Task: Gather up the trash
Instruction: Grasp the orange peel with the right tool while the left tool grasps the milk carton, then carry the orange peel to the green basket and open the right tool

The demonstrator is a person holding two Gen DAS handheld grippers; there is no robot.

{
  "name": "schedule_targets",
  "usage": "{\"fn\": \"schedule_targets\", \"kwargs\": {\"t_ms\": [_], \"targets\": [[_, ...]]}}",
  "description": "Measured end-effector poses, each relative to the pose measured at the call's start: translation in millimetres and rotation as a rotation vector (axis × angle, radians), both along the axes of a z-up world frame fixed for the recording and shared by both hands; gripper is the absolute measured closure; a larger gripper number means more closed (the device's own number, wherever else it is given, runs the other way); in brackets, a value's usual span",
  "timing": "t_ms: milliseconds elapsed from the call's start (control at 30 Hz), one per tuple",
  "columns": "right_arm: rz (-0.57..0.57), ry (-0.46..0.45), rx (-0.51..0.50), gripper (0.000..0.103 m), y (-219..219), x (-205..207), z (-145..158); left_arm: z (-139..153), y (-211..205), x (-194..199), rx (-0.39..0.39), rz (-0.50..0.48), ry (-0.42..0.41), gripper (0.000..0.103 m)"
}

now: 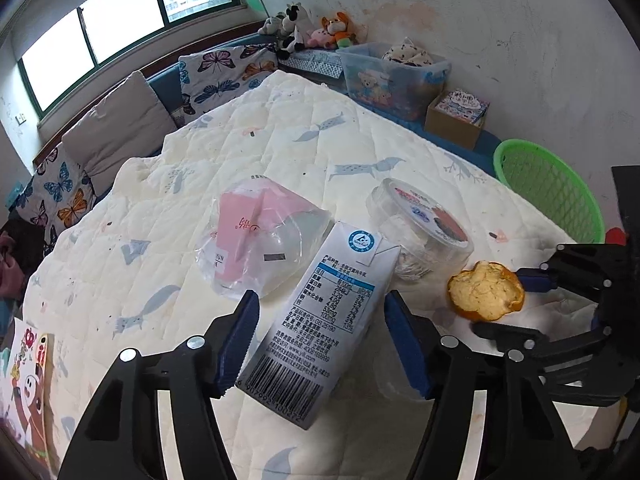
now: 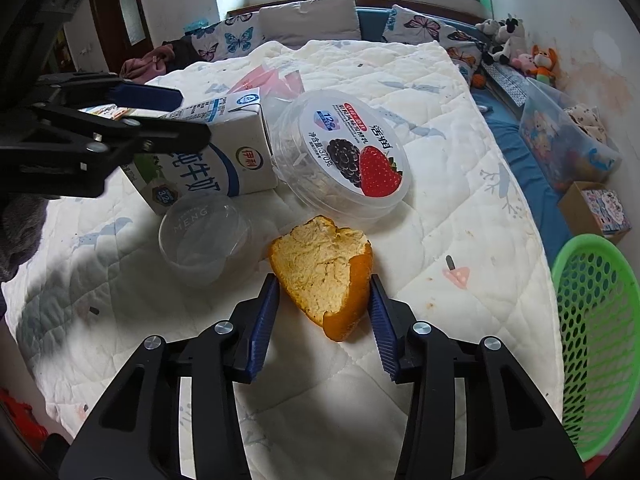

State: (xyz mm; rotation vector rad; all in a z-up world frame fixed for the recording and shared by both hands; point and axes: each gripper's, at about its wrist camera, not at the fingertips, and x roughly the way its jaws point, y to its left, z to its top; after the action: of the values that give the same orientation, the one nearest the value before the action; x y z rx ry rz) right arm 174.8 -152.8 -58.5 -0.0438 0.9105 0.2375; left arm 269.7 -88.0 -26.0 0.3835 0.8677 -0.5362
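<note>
A white milk carton (image 1: 320,320) lies on the quilted bed between the open fingers of my left gripper (image 1: 320,340); it also shows in the right wrist view (image 2: 224,148). An orange peel (image 2: 324,276) lies between the open fingers of my right gripper (image 2: 324,316), which stand just beside it; the peel also shows in the left wrist view (image 1: 486,292). A clear round tub with a berry label (image 2: 352,152) lies behind the peel. A small clear cup (image 2: 204,236) sits left of the peel. A clear bag with pink packaging (image 1: 260,236) lies behind the carton.
A green mesh basket (image 2: 596,332) stands at the bed's right edge, also seen in the left wrist view (image 1: 548,192). Pillows, plush toys (image 1: 308,26), a blue storage bin (image 1: 392,76) and a cardboard box (image 1: 456,120) line the far side.
</note>
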Motion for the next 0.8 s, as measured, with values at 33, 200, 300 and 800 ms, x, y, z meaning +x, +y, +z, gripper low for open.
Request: {"fn": "schedule_targets", "kwargs": {"t_ms": [33, 200, 300, 800], "targets": [[-0.001, -0.001, 0.003, 0.059, 0, -1, 0, -2, 0, 1, 0.000, -0.002, 0.006, 0.040], [-0.001, -0.002, 0.017, 0.060, -1, -5, 2, -7, -2, 6, 0.004, 0.003, 0.010, 0.044], [-0.001, -0.003, 0.018, 0.060, -2, -8, 3, -8, -2, 7, -0.006, 0.000, 0.010, 0.050], [-0.017, -0.025, 0.060, 0.062, -13, -26, 14, 15, 17, -8, -0.068, 0.071, -0.044, 0.062]]}}
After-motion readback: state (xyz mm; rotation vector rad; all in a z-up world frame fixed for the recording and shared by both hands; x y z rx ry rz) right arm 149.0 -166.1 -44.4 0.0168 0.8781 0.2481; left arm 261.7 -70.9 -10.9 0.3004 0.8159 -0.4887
